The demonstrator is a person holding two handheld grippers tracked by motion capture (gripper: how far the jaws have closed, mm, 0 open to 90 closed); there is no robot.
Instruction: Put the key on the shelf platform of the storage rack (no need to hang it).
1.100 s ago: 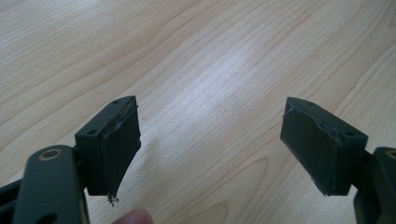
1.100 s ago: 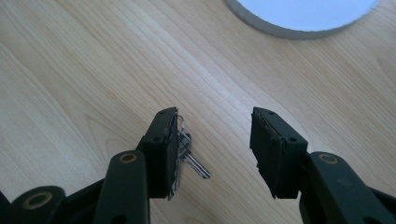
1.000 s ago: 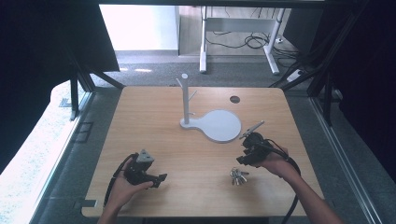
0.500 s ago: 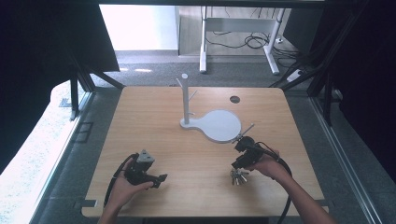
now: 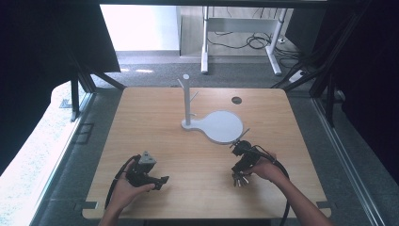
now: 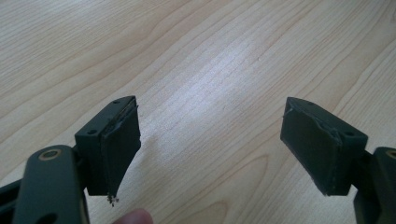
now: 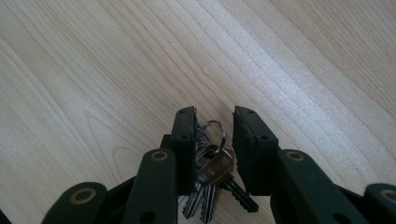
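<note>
Wood counter (image 5: 197, 155): right claw (image 7: 212, 135) has dropped from 3 o'clock onto keys (image 7: 212, 175).
Jaws straddle the keys, not clenched; left claw (image 6: 210, 140) released, idle at 7 o'clock.

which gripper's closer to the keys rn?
Right. The right gripper is down over the keys, its jaws on either side of the bunch but with gaps, not clamped. The left gripper sits well off to the keys' left, jaws wide over bare table.

Left gripper (image 5: 162, 181) low over table, jaws spread wide, fingertip (image 6: 134, 217) at base. Right gripper (image 7: 214, 122) tilted down (jaws narrowly parted).
</note>
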